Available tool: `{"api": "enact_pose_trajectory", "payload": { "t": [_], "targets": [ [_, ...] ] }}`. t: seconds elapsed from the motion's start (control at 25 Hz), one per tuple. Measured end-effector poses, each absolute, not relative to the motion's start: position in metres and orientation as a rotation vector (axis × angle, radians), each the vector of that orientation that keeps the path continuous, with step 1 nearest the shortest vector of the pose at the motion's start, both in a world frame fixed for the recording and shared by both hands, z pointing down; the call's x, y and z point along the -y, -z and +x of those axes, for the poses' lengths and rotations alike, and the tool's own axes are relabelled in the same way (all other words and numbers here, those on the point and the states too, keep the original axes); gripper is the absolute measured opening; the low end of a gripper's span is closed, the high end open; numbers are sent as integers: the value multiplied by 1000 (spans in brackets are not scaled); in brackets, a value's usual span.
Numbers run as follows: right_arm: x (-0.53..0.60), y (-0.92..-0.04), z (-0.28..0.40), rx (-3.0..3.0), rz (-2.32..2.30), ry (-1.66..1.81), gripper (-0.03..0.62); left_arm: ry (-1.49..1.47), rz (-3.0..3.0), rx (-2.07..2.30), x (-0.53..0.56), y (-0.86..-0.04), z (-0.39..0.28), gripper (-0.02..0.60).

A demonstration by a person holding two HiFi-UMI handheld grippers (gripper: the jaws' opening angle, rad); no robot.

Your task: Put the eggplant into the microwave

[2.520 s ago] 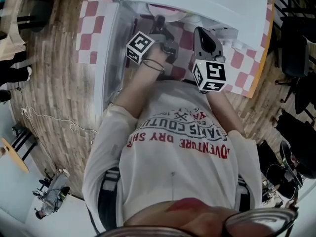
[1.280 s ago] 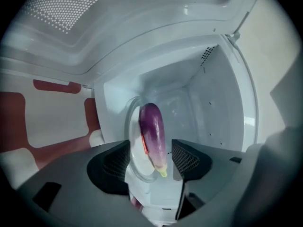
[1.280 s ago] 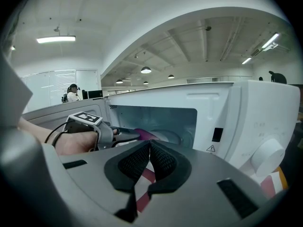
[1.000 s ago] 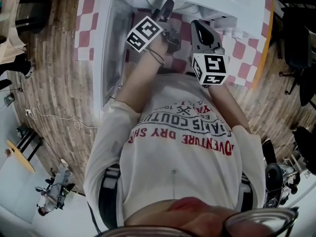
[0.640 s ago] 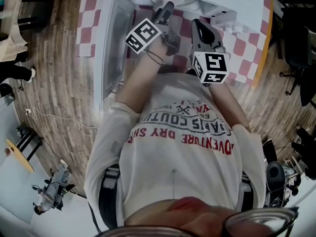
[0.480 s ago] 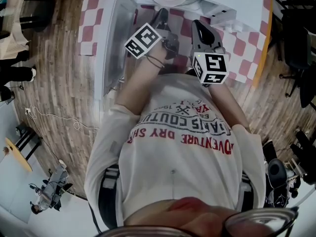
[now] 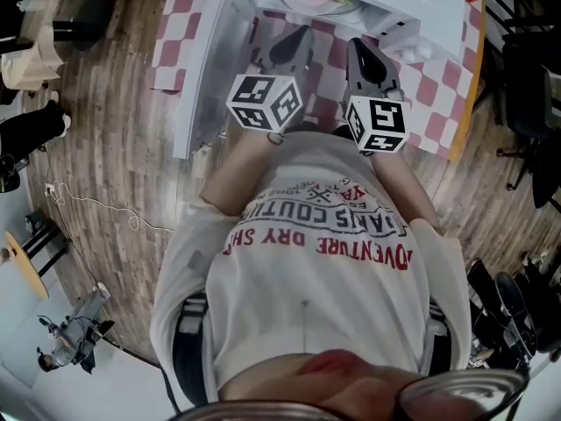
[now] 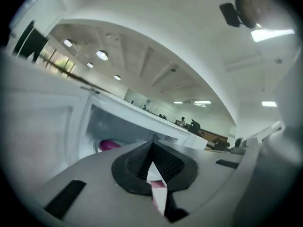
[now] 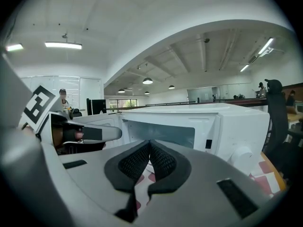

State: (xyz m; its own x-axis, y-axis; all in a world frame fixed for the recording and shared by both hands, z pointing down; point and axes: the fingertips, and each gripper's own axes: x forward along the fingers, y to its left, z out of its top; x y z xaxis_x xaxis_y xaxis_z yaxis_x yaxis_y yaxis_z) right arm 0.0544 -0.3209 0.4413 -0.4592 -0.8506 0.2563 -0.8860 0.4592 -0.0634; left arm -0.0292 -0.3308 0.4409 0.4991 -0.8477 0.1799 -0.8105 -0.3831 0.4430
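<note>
The eggplant (image 8: 110, 145) lies inside the microwave (image 9: 236, 122), low at the left edge of its opening. Left gripper (image 8: 152, 148) and right gripper (image 9: 149, 145) both have jaws pressed together, empty. It is likely light, firm and glossy-slick, best pinched across its thick middle.

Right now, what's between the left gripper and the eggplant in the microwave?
Nothing stands there. In the left gripper view, the shut left gripper faces the microwave's open doorway, and the eggplant lies inside, with only bare opening between.
</note>
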Motion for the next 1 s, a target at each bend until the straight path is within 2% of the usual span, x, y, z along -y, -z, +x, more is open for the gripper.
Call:
{"api": "enact_pose_trajectory", "payload": {
  "t": [0.32, 1.0],
  "targets": [
    [315, -423, 55, 2552, 1529, -222, 25, -115, 2688, 1499, 309, -385, -7, 23],
    [320, -417, 57, 2548, 1528, -160, 25, -130, 2716, 1490, 313, -371, -8, 25]
  ]
}}
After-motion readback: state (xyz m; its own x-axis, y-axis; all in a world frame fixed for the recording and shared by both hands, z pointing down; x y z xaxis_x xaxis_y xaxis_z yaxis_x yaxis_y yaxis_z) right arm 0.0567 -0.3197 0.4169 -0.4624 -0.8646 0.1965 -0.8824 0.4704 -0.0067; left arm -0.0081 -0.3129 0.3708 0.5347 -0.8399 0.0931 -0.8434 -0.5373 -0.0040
